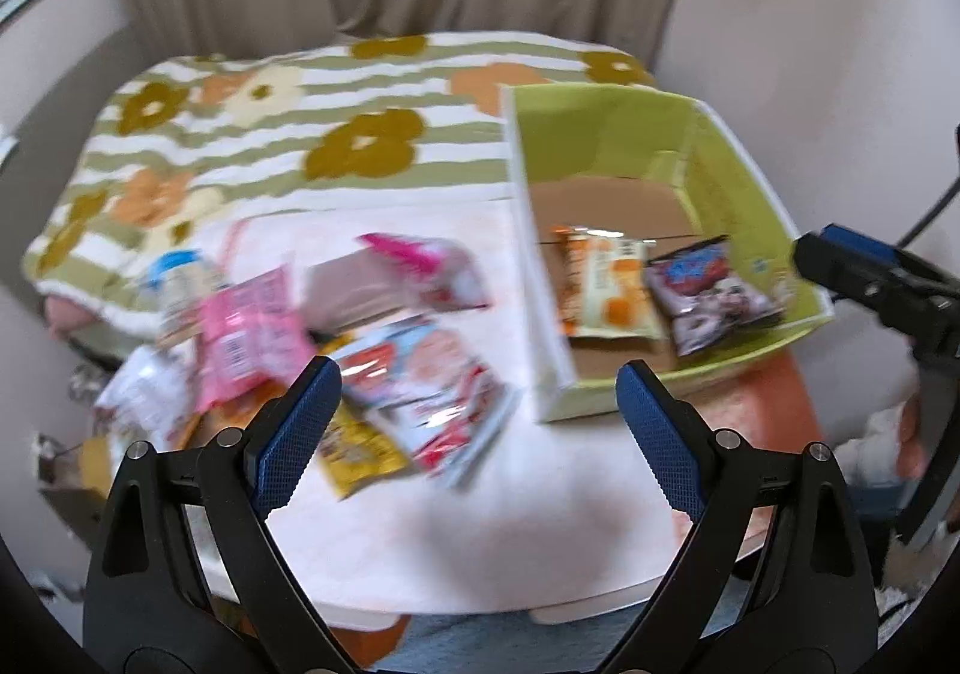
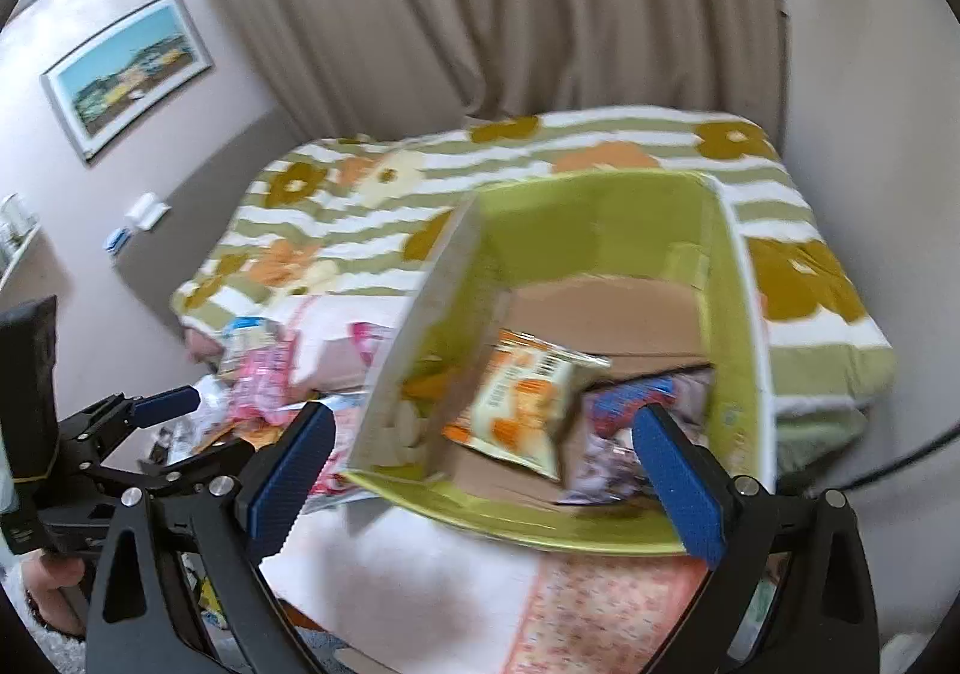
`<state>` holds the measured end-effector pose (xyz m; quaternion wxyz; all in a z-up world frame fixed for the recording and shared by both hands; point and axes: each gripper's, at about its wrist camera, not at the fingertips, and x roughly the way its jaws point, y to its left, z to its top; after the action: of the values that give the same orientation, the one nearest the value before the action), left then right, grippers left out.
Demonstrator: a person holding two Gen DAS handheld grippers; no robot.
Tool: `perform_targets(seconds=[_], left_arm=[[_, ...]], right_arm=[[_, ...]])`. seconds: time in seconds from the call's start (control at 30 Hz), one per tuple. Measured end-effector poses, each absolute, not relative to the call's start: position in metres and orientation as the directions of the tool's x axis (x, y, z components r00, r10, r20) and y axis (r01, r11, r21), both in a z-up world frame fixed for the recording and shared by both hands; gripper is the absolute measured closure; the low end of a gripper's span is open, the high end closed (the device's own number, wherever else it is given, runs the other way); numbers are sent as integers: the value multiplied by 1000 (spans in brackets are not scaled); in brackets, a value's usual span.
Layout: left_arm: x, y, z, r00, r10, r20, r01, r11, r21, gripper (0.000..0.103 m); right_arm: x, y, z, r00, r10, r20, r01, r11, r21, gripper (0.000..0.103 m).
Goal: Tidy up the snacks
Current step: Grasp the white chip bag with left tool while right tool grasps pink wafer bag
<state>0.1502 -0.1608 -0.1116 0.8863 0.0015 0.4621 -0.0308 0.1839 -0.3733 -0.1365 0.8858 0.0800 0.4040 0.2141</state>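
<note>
A green cardboard box (image 1: 744,182) stands on the right of the low table (image 1: 480,542); it also shows in the right wrist view (image 2: 738,314). Inside lie an orange-and-white snack bag (image 1: 606,284) (image 2: 522,404) and a dark purple snack bag (image 1: 714,296) (image 2: 624,428). A pile of snack packets lies on the table's left: a pink bag (image 1: 246,326), a red-and-white bag (image 1: 426,380), a yellow bag (image 1: 360,452). My left gripper (image 1: 480,422) is open and empty above the table, right of the pile. My right gripper (image 2: 486,464) is open and empty above the box's near edge.
A bed with a green striped flower blanket (image 1: 312,134) sits behind the table. Beige curtains (image 2: 510,2) hang behind it. A framed picture (image 2: 126,74) hangs on the left wall. The right gripper shows at the right edge of the left wrist view (image 1: 882,284).
</note>
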Motion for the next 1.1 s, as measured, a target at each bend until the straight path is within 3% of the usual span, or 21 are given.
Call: perform_targets(seconds=[0.37, 0.67, 1.1], left_arm=[[118, -44, -106, 593, 51, -804, -158, 986, -54, 11], [129, 72, -120, 528, 56, -847, -211, 975, -67, 11], [179, 178, -205, 342, -145, -929, -146, 968, -205, 11]], right_arm=[[183, -296, -123, 520, 547, -656, -473, 824, 313, 4], [201, -205, -137, 438, 581, -686, -488, 795, 361, 4], [241, -87, -185, 320, 498, -806, -424, 836, 348, 4]])
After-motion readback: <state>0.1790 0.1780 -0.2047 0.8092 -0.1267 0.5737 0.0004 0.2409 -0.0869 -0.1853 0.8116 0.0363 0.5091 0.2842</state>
